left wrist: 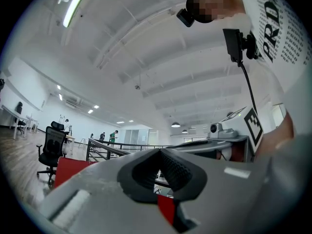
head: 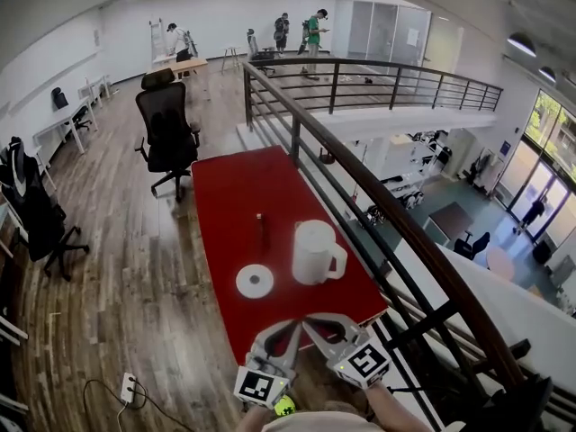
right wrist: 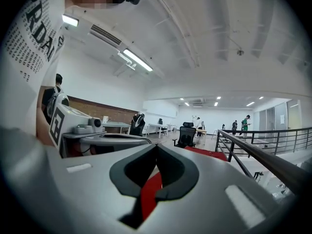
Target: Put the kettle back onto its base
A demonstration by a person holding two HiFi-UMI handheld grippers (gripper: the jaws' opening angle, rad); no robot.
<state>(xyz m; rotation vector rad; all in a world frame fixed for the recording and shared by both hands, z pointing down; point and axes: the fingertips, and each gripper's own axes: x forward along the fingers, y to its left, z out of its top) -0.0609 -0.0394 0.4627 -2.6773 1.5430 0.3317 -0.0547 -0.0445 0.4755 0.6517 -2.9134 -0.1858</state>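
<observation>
Kettle: white, upright on the table, handle turned toward the railing side. It stands just beside its base and not on it, so the task looks wholly undone, with grasp, lift and set-down all left.

Table: red and long, mostly bare. The near edge lies just ahead of the grippers. The kettle stands close to the right edge.

Railing: dark, running along the table's right side with a drop to a lower floor beyond, so there is little room that way.

Wood floor: open along the table's left side.

Office chair: black, past the far left corner, well apart from the work.

Left gripper: jaws closed together, nothing between them, short of the near edge.

Right gripper: likewise clenched and empty, its tip beside the left one's.

Base: white disc, bare, left of the kettle.

Small dark upright thing: behind the base, too small to name, and a likely snag.
</observation>
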